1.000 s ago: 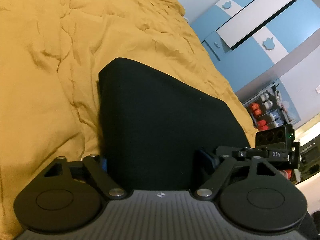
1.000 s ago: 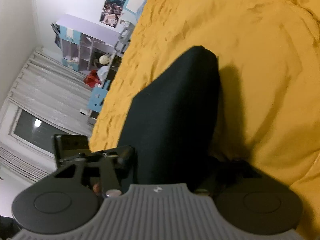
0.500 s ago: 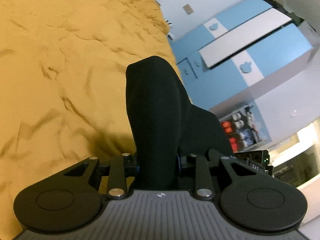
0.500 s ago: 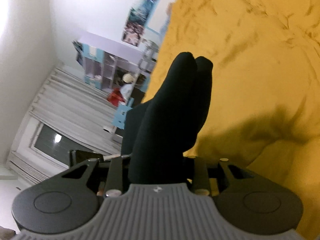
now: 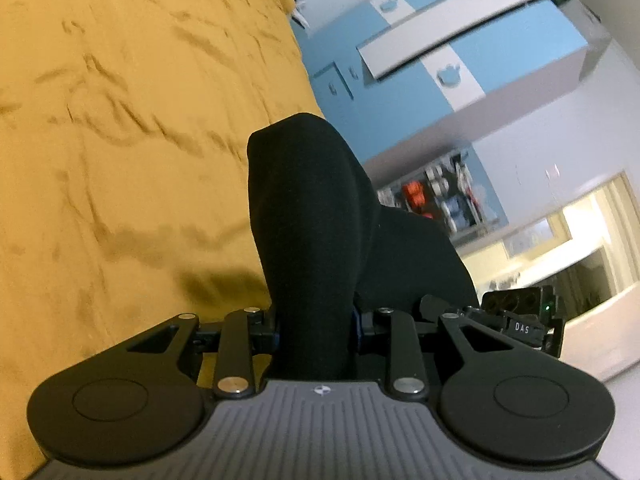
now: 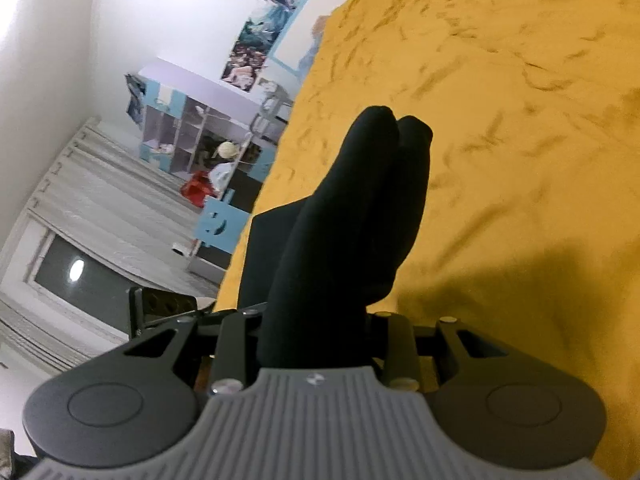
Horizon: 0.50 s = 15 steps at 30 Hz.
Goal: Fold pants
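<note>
A second ago the black pants [image 5: 308, 216] lay flat on the yellow bed [image 5: 120, 128] as a wide folded panel, with the left gripper [image 5: 316, 332] standing wide at their near edge and the right gripper [image 6: 316, 336] only partly closed. Now the jaws of both have closed on the cloth, bunching it into a narrow, thick roll between them. Both ends have come up off the bed, so the pants rise in front of each camera with a shadow on the cover beneath, and more of the room past the bed's edge shows.
</note>
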### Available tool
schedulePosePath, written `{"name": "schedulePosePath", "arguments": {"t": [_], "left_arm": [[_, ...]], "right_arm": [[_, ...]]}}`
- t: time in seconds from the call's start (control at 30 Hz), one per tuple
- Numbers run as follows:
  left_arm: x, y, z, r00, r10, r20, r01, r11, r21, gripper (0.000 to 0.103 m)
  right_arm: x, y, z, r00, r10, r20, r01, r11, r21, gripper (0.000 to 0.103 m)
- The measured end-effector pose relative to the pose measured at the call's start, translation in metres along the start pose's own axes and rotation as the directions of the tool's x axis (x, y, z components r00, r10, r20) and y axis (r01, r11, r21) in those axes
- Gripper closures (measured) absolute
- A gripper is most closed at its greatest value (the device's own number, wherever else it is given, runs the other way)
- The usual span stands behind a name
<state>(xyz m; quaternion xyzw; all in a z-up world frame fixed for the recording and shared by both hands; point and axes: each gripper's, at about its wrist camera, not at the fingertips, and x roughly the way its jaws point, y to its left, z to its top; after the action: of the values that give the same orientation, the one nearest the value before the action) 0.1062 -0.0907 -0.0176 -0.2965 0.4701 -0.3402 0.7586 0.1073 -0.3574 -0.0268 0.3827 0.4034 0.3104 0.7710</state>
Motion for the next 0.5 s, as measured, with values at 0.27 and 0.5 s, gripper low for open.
{"name": "schedulePosePath", "arguments": {"t": [0.27,0.5], "left_arm": [[0.027,-0.034,-0.042,0.998,0.003,-0.070,-0.001,0.999,0.036,0.070],[0.053,-0.052,-0.052,0.993,-0.015,-0.119,0.021,0.998,0.056,0.070]], "right_arm": [[-0.072,-0.003,-0.063,0.998,-0.064,0.027,0.063,0.997,0.035,0.077],[-0.114,-0.009,-0.078,0.994,-0.093,0.057,0.091,0.995,0.041,0.077]]}}
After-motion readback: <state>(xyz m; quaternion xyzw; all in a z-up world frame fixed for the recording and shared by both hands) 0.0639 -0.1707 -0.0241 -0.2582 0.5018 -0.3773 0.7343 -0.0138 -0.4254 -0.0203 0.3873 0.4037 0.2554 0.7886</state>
